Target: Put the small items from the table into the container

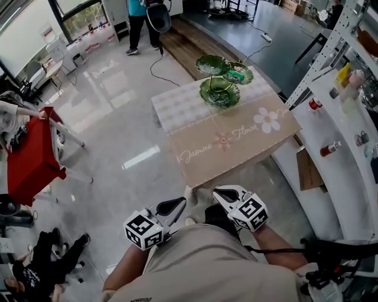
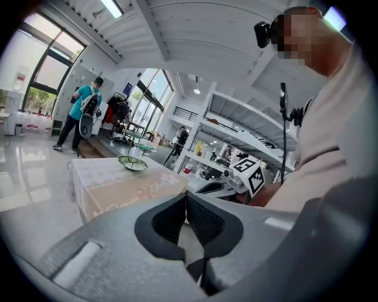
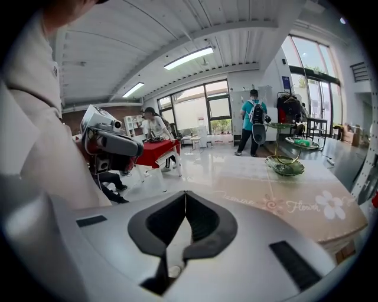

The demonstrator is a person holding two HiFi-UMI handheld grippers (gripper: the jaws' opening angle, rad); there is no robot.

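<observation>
Both tongs are shut and empty. The left gripper (image 2: 186,197) has its dark pads meeting at the tips with nothing between them, and the right gripper (image 3: 185,194) shows the same, its jaws pressed together on nothing. In the head view the left gripper (image 1: 180,204) and right gripper (image 1: 217,191) are held close together against the person's torso (image 1: 207,265), just short of the near edge of the table (image 1: 236,147). The torso hides the forearms and most of each gripper's body, so only the jaws and marker cubes stand out.

The container, a green tiered dish stand (image 1: 220,88) of leaf-shaped dishes, stands on the far part of the table, well apart from both grippers. In its right-hand dish lies a small teal item (image 1: 236,75) with a spot of red. It is too small to identify. The stand also shows in the left gripper view (image 2: 133,162) and the right gripper view (image 3: 284,165), tiny and without detail.

A white shelf unit (image 1: 348,135) runs along the right of the table, cut off by the frame, with a few bottles too small to read. At the top a person in a teal shirt (image 1: 137,17) is cut off above the waist. A red table (image 1: 29,159) stands at the left.
</observation>
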